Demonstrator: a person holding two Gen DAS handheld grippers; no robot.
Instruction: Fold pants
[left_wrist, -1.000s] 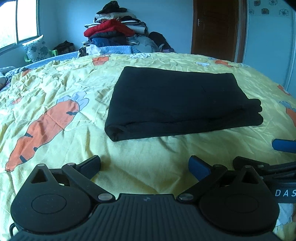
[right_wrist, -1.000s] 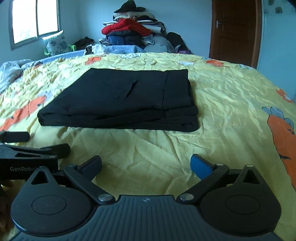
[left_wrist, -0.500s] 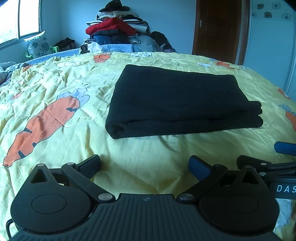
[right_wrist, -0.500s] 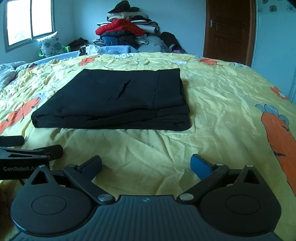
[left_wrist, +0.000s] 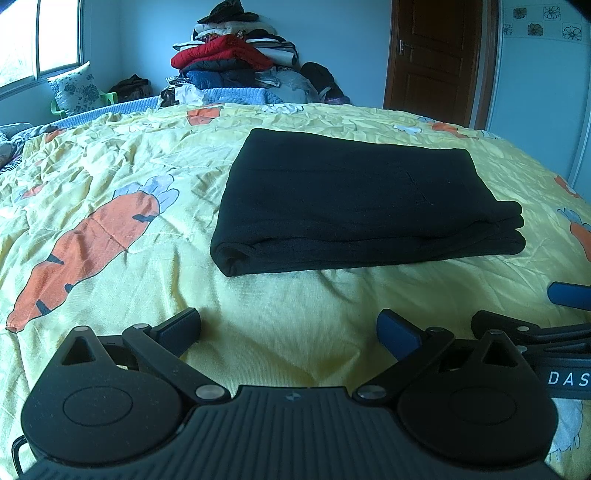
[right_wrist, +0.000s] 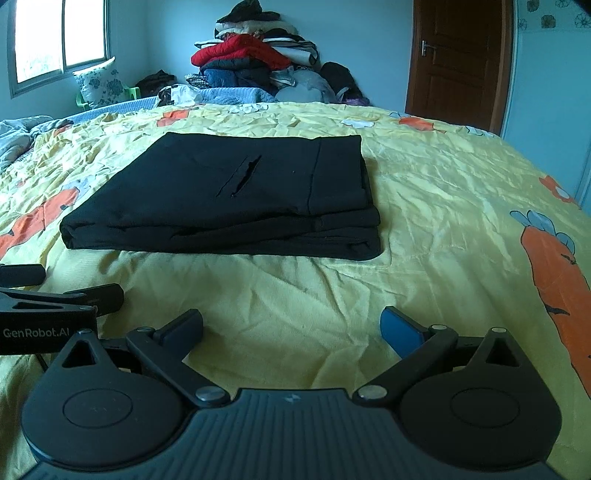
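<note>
Lying folded at frame centre on the bedspread (left_wrist: 110, 332), the black pants (left_wrist: 354, 206) sit apart from the left gripper (left_wrist: 288, 328) and right gripper (right_wrist: 291, 328), both released, grasping nothing.

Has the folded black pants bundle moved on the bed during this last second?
No. The pants lie the same way beside the carrot print on the bedspread; only the cameras shifted slightly.
</note>
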